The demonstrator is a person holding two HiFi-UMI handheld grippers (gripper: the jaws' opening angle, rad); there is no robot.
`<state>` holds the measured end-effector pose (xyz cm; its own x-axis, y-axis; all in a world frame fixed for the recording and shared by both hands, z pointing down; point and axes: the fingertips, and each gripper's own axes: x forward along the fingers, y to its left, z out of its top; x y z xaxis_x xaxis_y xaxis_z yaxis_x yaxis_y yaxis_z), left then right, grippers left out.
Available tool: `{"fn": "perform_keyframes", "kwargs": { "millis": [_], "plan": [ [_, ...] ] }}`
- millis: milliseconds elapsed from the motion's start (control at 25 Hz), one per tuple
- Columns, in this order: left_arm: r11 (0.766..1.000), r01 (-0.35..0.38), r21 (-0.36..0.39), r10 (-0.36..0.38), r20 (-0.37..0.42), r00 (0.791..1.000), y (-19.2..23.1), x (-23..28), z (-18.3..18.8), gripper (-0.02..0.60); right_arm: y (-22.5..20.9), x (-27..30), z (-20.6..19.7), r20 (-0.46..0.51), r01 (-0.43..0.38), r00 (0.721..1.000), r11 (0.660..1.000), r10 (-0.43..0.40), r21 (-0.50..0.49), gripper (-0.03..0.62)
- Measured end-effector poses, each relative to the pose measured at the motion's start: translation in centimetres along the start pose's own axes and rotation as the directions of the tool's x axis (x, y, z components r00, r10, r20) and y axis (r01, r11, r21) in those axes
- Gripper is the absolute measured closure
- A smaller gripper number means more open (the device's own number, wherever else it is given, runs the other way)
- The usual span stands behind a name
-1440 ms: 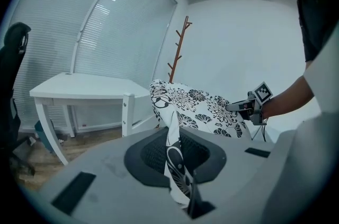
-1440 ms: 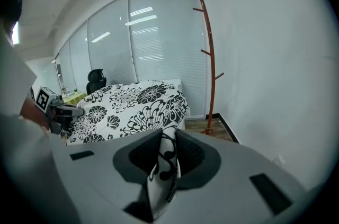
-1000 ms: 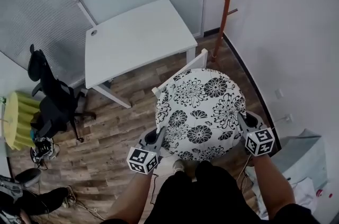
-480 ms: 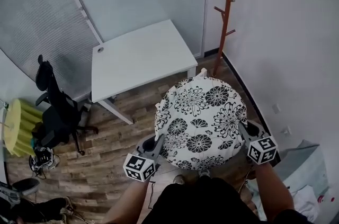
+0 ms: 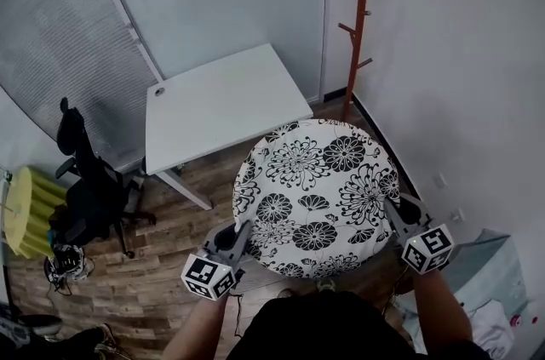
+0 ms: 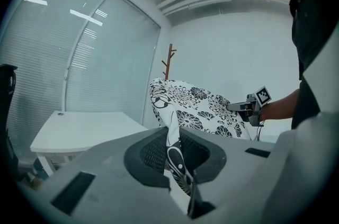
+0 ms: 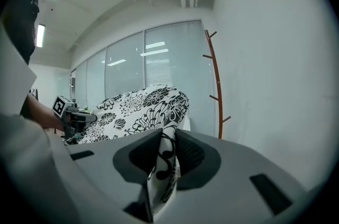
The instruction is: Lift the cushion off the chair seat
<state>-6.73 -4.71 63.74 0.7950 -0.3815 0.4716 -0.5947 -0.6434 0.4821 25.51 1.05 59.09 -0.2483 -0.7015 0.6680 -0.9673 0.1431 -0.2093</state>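
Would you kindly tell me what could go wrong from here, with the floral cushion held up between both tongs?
1. The left tongs and right tongs each pinch only a thin fold at the rim of the cushion. If one fold slips, it may swing down or drop.
2. The cushion hides whatever lies beneath it in the head view, so it could catch on something unseen.
3. The white table and coat stand appear close beyond it. A forward swing might hit them.
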Motion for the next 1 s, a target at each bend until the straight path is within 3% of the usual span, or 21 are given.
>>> {"fn": "perform_keyframes", "kwargs": {
  "millis": [160,1000],
  "plan": [
    [0.999,0.000,0.038,0.001,-0.017,1.000,1.0,1.6,-3.7,0.552,-1.4,2.1,-4.7,0.010,-0.008,1.000,0.999,0.007,0.034,0.526],
    [0.995,0.028,0.092,-0.028,-0.001,1.000,1.0,1.5,-3.4,0.552,-1.1,2.5,-5.2,0.041,-0.007,0.999,1.000,0.007,0.010,0.556]
  ]
}}
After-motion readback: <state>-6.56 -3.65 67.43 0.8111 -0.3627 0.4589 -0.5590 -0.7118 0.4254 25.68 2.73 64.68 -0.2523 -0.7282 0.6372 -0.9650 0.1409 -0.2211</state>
